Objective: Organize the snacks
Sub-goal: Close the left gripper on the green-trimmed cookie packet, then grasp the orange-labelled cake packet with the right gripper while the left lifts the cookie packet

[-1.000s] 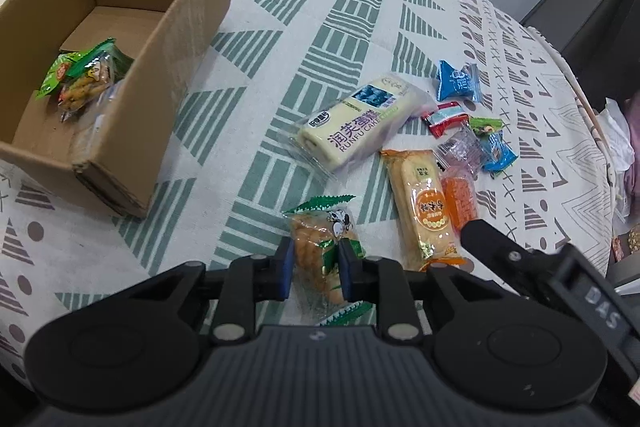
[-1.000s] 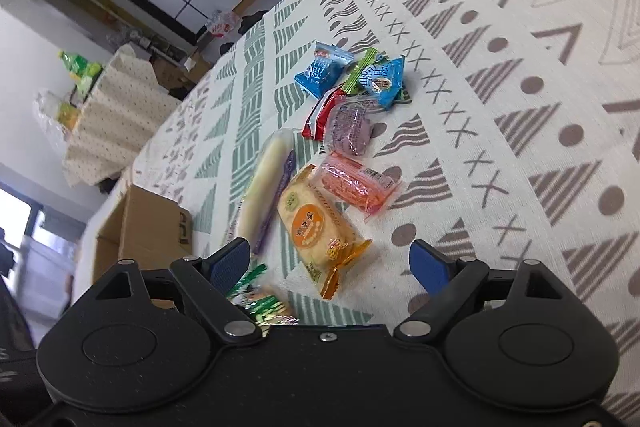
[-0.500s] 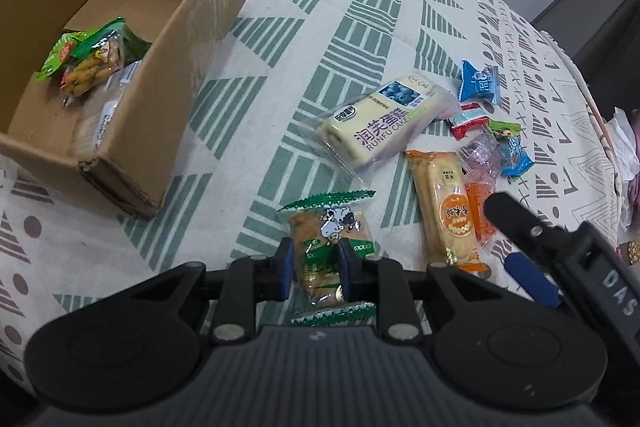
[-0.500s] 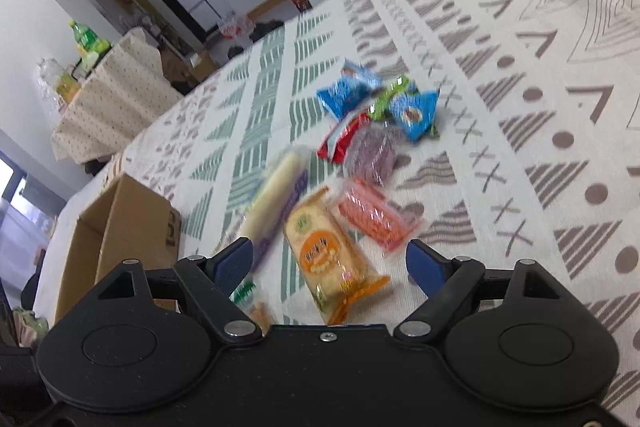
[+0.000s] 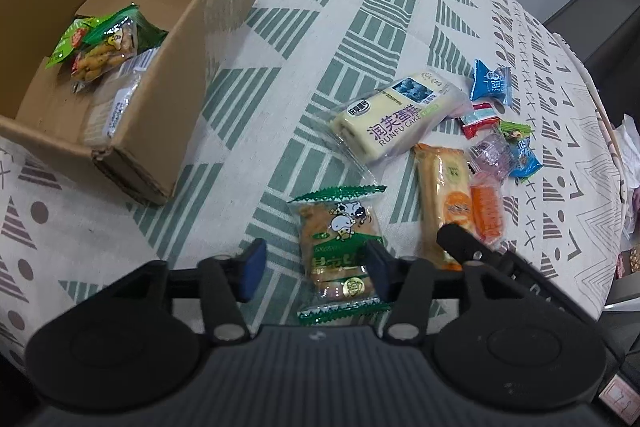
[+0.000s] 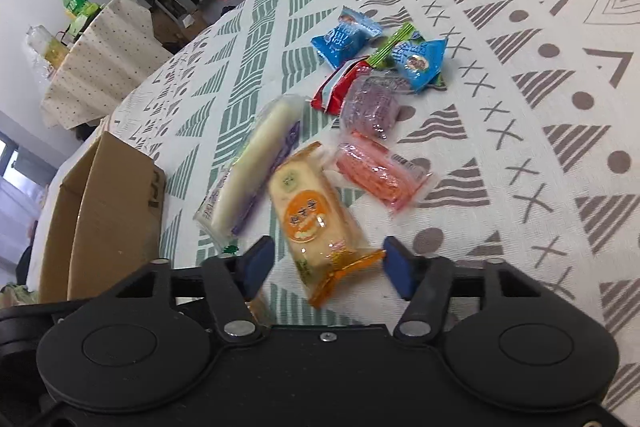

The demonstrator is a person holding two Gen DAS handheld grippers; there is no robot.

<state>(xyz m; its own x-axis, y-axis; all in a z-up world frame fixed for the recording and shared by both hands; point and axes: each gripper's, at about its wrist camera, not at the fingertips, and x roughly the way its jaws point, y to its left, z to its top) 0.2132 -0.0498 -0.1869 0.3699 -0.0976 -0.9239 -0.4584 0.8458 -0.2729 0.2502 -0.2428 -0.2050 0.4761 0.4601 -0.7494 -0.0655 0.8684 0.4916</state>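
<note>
The left gripper (image 5: 314, 269) has just opened, releasing the green cow-print snack (image 5: 340, 247), which lies between its parted jaws at lower centre on the desk (image 5: 120, 239), outside the cardboard box (image 5: 224, 23). The right gripper (image 6: 326, 267) has been closing around the orange cake pack (image 6: 316, 219), pads not yet touching; that one probably goes next.

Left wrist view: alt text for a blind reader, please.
The left gripper, jaws just opened, straddles a green cow-print snack packet lying on a patterned tablecloth. An open cardboard box at upper left holds a few snacks; more wrapped snacks lie at right, where the right gripper's fingertip reaches an orange-labelled cake packet.
</note>
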